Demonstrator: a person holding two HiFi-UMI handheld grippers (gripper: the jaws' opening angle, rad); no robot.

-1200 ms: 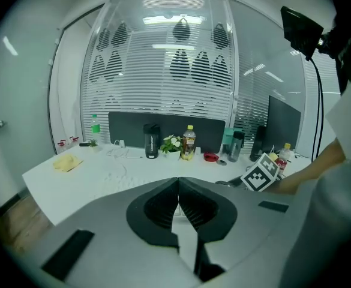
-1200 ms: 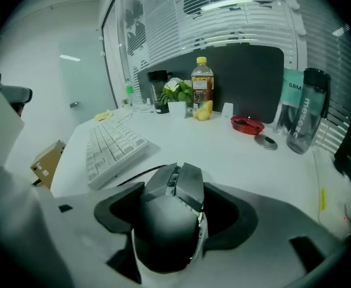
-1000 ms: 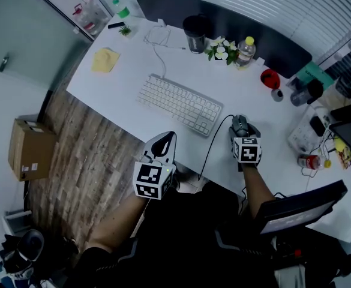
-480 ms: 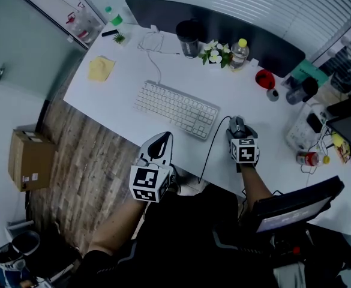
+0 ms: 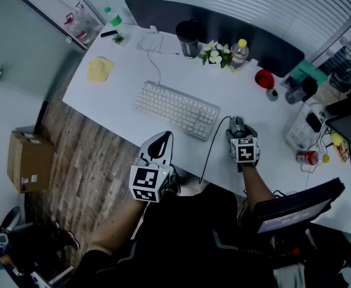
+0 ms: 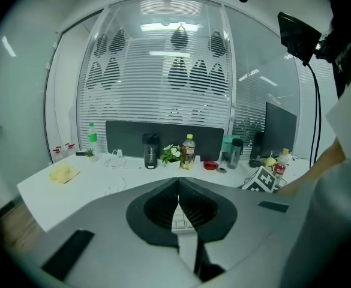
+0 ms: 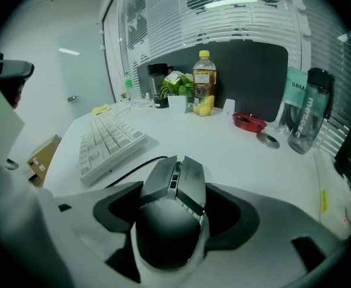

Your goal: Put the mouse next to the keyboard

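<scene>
Change: almost none in the last second (only the head camera swung). The dark grey wired mouse [image 7: 174,182] sits where it was on the white desk [image 5: 112,95], just right of the white keyboard [image 5: 176,108].
Right side: the right gripper [image 5: 241,131] has its jaws wide, hugging the mouse's sides.
Left side: the left gripper [image 5: 162,141] has its jaws together and empty, short of the desk edge.
Meaning: placement looks done; letting go remains.

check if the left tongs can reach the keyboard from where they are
Probably yes: the left tongs, shut, hang over the desk's near edge, and only bare desk lies between them and the keyboard.
</scene>
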